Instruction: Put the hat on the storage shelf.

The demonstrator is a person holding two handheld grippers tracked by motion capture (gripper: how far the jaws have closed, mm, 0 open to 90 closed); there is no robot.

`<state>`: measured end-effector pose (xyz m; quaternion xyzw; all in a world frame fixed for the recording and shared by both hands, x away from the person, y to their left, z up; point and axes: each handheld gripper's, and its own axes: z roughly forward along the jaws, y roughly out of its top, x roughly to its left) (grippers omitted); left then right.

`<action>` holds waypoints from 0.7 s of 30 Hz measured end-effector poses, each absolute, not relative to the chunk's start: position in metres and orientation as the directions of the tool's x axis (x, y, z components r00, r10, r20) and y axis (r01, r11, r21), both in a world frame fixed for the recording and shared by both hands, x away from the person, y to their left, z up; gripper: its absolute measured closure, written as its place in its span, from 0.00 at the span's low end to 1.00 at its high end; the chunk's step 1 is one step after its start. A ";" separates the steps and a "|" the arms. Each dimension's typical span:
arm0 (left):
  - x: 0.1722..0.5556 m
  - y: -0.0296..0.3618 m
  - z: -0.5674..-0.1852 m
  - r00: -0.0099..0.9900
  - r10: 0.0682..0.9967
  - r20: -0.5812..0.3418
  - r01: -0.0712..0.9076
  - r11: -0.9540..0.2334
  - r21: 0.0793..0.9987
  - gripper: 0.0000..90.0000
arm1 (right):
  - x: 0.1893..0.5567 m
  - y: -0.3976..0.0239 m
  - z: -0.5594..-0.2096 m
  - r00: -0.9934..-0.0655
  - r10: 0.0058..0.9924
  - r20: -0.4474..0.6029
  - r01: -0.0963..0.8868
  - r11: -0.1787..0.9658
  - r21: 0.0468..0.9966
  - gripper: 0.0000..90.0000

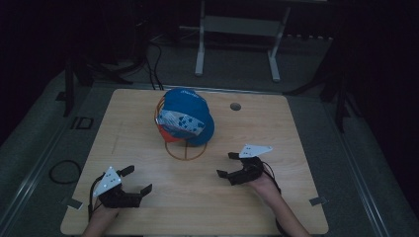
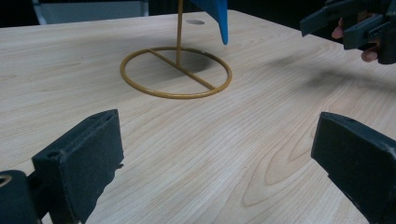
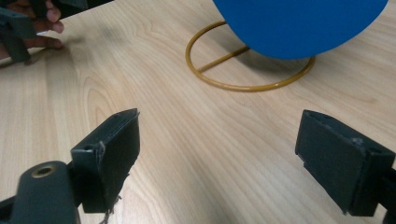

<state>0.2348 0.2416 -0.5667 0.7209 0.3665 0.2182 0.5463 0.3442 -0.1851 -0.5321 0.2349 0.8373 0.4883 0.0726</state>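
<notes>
The blue fabric baseball cap sits atop a thin yellow wire stand with a ring base at mid-table; it looks light and soft, best pinched at the stiffer brim. Left gripper and right gripper rest apart, jaws spread and empty. The high view shows the cap's patterned panel; the left gripper view reveals the stand's upright rod.

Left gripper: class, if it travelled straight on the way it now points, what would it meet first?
Probably the stand's yellow ring base on the table; the left gripper, jaws open, points at it over bare wood. Depth is uncertain.
</notes>
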 end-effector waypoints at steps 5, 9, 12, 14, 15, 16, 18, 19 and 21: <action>0.235 0.242 -0.567 0.638 0.764 -0.093 0.296 -0.132 0.946 0.03 | 0.341 -0.194 -0.537 -0.885 0.454 0.105 0.318 0.424 0.848 0.16; 0.235 0.243 -0.567 0.636 0.765 -0.094 0.297 -0.130 0.946 0.03 | 0.336 -0.202 -0.541 -0.875 0.474 0.096 0.322 0.423 0.847 0.16; 0.235 0.243 -0.567 0.635 0.767 -0.093 0.295 -0.129 0.947 0.03 | 0.334 -0.210 -0.544 -0.859 0.504 0.086 0.325 0.409 0.852 0.16; 0.235 0.243 -0.567 0.635 0.766 -0.097 0.296 -0.125 0.947 0.03 | 0.332 -0.215 -0.547 -0.847 0.526 0.075 0.326 0.404 0.855 0.16; 0.235 0.243 -0.567 0.635 0.766 -0.097 0.297 -0.126 0.947 0.03 | 0.332 -0.218 -0.548 -0.846 0.528 0.079 0.330 0.401 0.855 0.16; 0.235 0.243 -0.567 0.635 0.766 -0.096 0.296 -0.128 0.947 0.03 | 0.331 -0.221 -0.550 -0.844 0.530 0.084 0.336 0.400 0.853 0.16; 0.235 0.243 -0.567 0.636 0.766 -0.096 0.298 -0.130 0.946 0.03 | 0.330 -0.227 -0.553 -0.837 0.542 0.077 0.338 0.400 0.852 0.16; 0.235 0.243 -0.568 0.636 0.766 -0.095 0.298 -0.130 0.946 0.03 | 0.329 -0.230 -0.554 -0.837 0.542 0.076 0.338 0.402 0.851 0.16; 0.235 0.243 -0.568 0.636 0.766 -0.097 0.300 -0.129 0.945 0.03 | 0.328 -0.235 -0.557 -0.832 0.550 0.067 0.339 0.409 0.847 0.16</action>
